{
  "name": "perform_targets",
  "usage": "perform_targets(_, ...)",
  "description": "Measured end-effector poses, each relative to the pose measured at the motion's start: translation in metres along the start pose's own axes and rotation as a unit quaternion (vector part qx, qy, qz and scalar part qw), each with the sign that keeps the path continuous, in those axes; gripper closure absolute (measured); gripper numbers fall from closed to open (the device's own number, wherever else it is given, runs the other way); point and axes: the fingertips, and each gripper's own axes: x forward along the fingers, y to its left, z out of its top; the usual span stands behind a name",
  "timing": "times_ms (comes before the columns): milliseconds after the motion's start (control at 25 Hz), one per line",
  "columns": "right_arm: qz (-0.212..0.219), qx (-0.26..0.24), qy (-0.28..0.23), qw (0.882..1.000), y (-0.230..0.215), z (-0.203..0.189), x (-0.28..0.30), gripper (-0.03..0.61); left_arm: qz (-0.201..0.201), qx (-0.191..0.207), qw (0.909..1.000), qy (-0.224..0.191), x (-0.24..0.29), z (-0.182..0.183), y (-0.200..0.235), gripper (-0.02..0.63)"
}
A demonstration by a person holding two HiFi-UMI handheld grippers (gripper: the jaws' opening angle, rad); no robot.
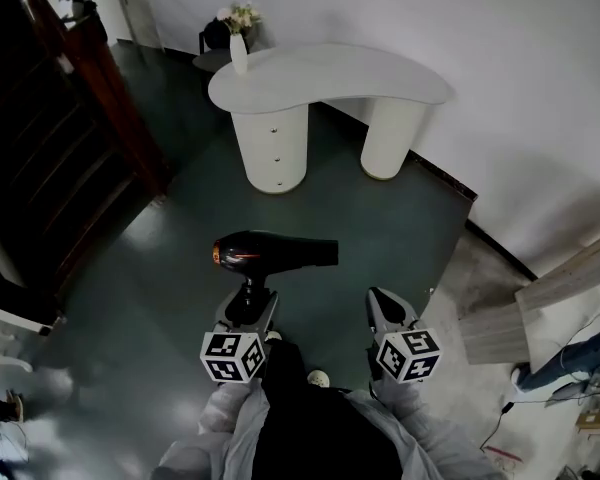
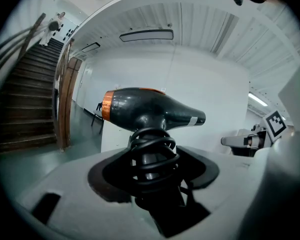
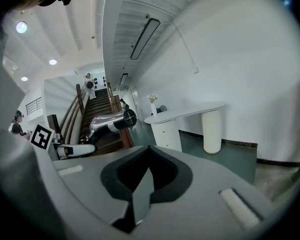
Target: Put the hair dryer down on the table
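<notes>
While we're looking for anything readable, all we find is a small white label (image 2: 193,120) on the barrel of the hair dryer (image 1: 275,251), and it's too tiny to make out. There's also a copper-orange ring (image 2: 106,105) around its back end, plus the black-and-white square markers on the cube of each gripper (image 1: 232,356).

On to the grip: our left gripper (image 1: 248,303) is clamped on the hair dryer's handle, with the black cord (image 2: 151,149) coiled around that handle right above the jaws. The dryer sits upright in the grip, its barrel level and the nozzle pointing to our right. It's up in the air over the floor, well apart from the table. Our right gripper (image 1: 385,308) is just beside it, with its jaws pressed together and nothing between them.

Room-wise, we're standing on a dark green glossy floor (image 1: 330,198). Ahead of us is a white kidney-shaped table (image 1: 380,78) on two round pedestal legs, with a white vase (image 1: 239,53) of flowers near its left end. A dark wooden staircase (image 1: 40,118) runs up on our left, and a plain white wall (image 1: 520,88) is behind the table.
</notes>
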Motion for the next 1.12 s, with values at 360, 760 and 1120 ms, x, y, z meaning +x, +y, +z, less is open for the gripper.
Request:
perform_targets(360,0.006,0.016,-0.004,1.0,-0.021,-0.003,-0.002,0.565,0.015,-0.003,0.9999,-0.007,0.011,0.005,-0.009,0.336)
perform_targets(760,0.006,0.018,-0.003,1.0,-0.059,0.041,0.08,0.565,0.008,0.002,0.9999,0.006,0.099,0.039,0.022,0.336)
perform_targets(1120,-0.018,0.028,-0.024,0.999,-0.109,0.124,0.194,0.566,-0.022,0.017,0.9996,0.008,0.229,0.119,0.068,0.336)
